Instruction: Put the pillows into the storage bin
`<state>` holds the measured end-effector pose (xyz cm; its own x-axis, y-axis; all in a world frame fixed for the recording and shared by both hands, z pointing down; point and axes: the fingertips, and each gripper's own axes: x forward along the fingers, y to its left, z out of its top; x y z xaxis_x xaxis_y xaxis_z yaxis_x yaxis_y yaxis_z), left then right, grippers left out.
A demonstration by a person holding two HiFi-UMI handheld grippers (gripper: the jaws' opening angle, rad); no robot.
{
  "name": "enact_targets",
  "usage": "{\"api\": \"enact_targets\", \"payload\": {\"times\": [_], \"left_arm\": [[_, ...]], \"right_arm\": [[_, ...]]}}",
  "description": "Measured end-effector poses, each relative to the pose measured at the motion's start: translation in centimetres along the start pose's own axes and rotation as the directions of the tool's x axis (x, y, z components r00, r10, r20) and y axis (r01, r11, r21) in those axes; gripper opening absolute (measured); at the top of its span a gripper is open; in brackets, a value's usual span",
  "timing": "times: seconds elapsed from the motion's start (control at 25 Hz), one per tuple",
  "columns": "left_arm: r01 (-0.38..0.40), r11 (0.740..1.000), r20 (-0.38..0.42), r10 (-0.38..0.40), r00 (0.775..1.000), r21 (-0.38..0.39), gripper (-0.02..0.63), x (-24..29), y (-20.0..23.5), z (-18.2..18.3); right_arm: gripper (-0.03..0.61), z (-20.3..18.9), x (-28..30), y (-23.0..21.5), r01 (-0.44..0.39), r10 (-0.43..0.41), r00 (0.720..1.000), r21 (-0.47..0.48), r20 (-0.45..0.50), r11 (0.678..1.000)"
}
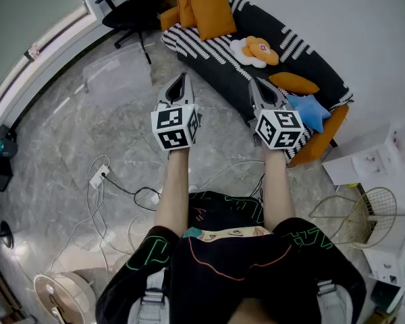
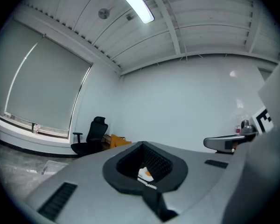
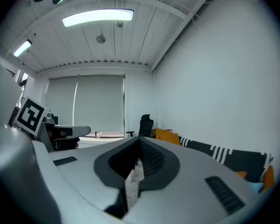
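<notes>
While both arms reach forward side by side, the left gripper (image 1: pixel 180 81) has its jaws pressed together with nothing between them. The right gripper (image 1: pixel 258 85) is the same, closed and empty, and both point level. Through the notch in the left gripper's jaws, in its own view, a white-and-orange scrap shows, too small to name.

Just past the tips runs the sofa (image 1: pixel 219 69), dark with white stripes; the right gripper covers part of its front edge. On it lie the pillows: a flower pillow (image 1: pixel 256 50) in the middle, an oval pillow (image 1: pixel 293 83) and a star pillow (image 1: pixel 312 111) toward the near end. The star is partly hidden by the right gripper's cube. An orange stack (image 1: pixel 209 9) sits at the far end, cut off by the top of the head view.

Left of the sofa, on the floor, stands the bin (image 1: pixel 115 73), see-through and hard to make out against the marble. Beyond it is a chair (image 1: pixel 130 9). Cables (image 1: pixel 121 187) trail near the person's legs.
</notes>
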<state>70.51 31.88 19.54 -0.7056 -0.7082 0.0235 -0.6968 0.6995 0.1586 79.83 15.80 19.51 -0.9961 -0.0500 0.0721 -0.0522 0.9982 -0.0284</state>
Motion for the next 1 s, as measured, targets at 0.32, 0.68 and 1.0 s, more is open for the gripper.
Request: {"api": "enact_targets", "payload": {"times": [0.32, 0.68, 1.0], "left_arm": [[0.022, 1.0, -0.011, -0.022, 1.0, -0.018, -0.005, 3.8, 2.6, -0.2], [0.041, 0.997, -0.037, -0.043, 0.998, -0.058, -0.005, 7.1, 5.2, -1.7], [0.027, 0.995, -0.031, -0.031, 0.999, -0.097, -0.005, 9.1, 8.3, -1.7]], "right_arm": [[0.003, -0.1, 4.4, 0.3, -0.011, 0.011, 1.0, -0.02, -0.009, 1.0], [0.003, -1.0, 8.3, -0.2, 0.012, -0.011, 1.0, 0.032, -0.012, 0.999], [0.002, -0.9, 11.4, 0.3, 0.005, -0.005, 1.0, 0.017, -0.028, 1.0]]}}
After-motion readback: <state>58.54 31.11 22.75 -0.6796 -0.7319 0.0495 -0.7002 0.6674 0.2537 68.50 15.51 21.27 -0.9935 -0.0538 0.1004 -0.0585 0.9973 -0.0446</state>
